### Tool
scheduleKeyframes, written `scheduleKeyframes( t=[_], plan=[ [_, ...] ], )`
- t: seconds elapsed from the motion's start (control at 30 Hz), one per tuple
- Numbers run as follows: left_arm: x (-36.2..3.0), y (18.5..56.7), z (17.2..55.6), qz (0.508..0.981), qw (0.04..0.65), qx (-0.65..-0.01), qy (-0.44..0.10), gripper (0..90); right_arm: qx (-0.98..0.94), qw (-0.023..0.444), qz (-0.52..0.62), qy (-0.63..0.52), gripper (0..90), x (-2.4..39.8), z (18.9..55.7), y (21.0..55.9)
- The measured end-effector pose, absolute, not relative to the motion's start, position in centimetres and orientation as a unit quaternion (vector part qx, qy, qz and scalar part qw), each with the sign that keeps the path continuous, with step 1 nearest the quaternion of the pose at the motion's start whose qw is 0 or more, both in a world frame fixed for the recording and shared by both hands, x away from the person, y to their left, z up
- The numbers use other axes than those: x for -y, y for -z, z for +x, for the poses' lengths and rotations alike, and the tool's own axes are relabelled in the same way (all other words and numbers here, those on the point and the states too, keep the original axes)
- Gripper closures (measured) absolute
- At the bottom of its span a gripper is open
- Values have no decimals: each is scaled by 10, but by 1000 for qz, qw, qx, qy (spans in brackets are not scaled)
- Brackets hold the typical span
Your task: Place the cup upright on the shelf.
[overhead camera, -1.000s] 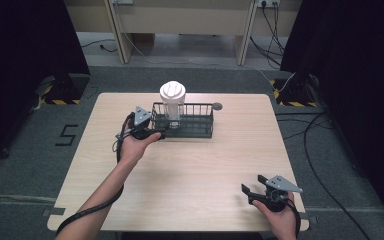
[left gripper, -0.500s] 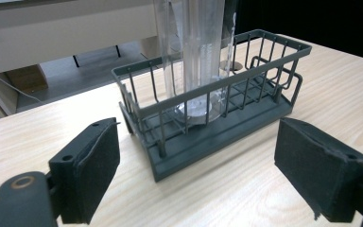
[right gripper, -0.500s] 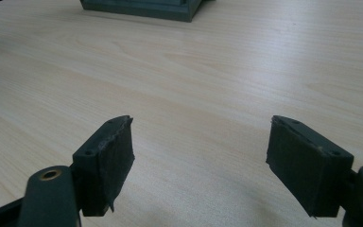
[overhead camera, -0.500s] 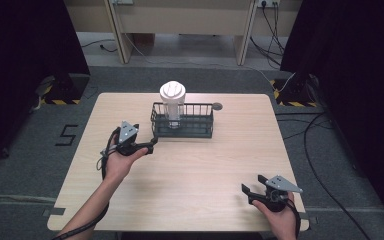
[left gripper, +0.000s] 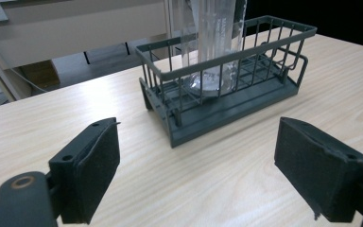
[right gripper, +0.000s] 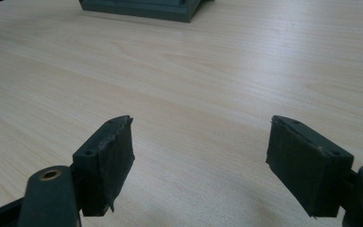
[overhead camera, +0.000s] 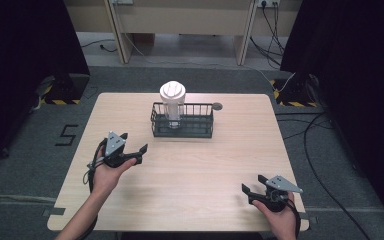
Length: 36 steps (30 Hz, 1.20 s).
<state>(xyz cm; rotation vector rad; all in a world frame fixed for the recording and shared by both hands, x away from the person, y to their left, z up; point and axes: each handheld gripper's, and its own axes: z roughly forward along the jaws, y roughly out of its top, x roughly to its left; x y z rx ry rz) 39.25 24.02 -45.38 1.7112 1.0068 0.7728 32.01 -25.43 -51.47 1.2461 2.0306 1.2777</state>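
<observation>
Left tongs [overhead camera: 134, 150] spread, empty, near the wire basket [overhead camera: 182, 121] holding an upright clear tumbler [overhead camera: 172, 102]; right tongs [overhead camera: 252, 187] spread, empty, well apart on desk [overhead camera: 195, 170]

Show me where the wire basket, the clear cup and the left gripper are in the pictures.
wire basket [overhead camera: 197, 128], high view, on its front wall.
clear cup [overhead camera: 172, 91], high view, on its white lid.
left gripper [overhead camera: 134, 148], high view, midway between its open fingertips.
</observation>
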Motion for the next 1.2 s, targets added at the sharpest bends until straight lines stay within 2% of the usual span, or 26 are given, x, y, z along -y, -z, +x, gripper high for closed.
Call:
scheduleKeyframes(
  t=[1.2],
  plan=[
    [-294, 501, 342, 678, 466, -474, -314, 145, -733, 218, 452, -459, 240, 254, 320, 515]
  ],
)
